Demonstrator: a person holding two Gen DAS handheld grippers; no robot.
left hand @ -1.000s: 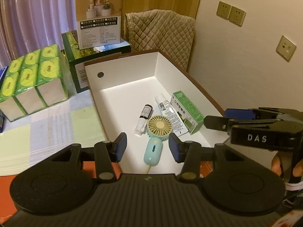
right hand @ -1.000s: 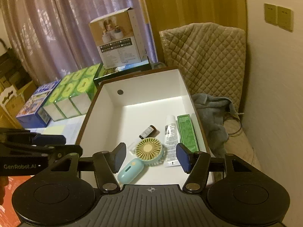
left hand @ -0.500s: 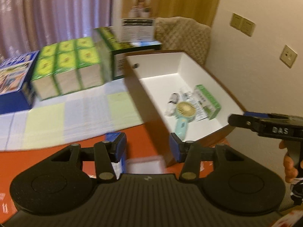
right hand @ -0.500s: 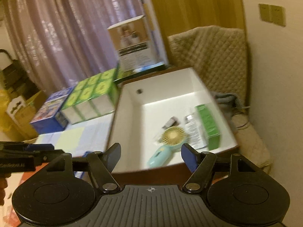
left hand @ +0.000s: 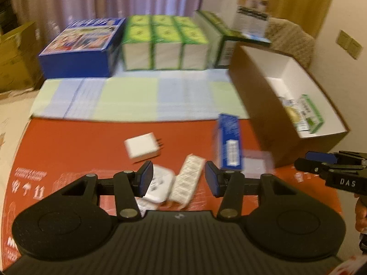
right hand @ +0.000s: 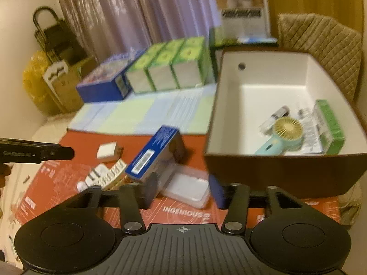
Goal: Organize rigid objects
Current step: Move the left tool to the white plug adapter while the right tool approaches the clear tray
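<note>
Reaching over the red mat (right hand: 57, 174), both tongs hang above the loose things that are not yet in the white bin (right hand: 263, 87). The left tongs (left hand: 176, 178) stand spread with nothing pinched; a white blister strip (left hand: 187, 181) and a white plug (left hand: 158, 183) lie under the gap. The right tongs (right hand: 182, 191) are closing, and a clear plastic case (right hand: 188, 186) lies beneath them, though motion blur hides whether the pads touch it yet.

The likeliest trouble is the blue box (right hand: 152, 152). It leans tilted, its lower end resting by the clear case and its long axis running from near-left up to far-right, toward the bin. If the right tongs drag or lift the case, the box may well topple or slide. A closing grip on a flat, slick case could also skate off and pinch nothing. The left tongs could catch strip and plug together, since the two lie just beside each other.

The strip's long axis runs away from the left tongs, slightly rightward. A white charger (left hand: 143, 147) sits apart, prongs pointing right. The bin already holds a small fan (right hand: 282, 136), a green carton (right hand: 330, 123) and a tube
</note>
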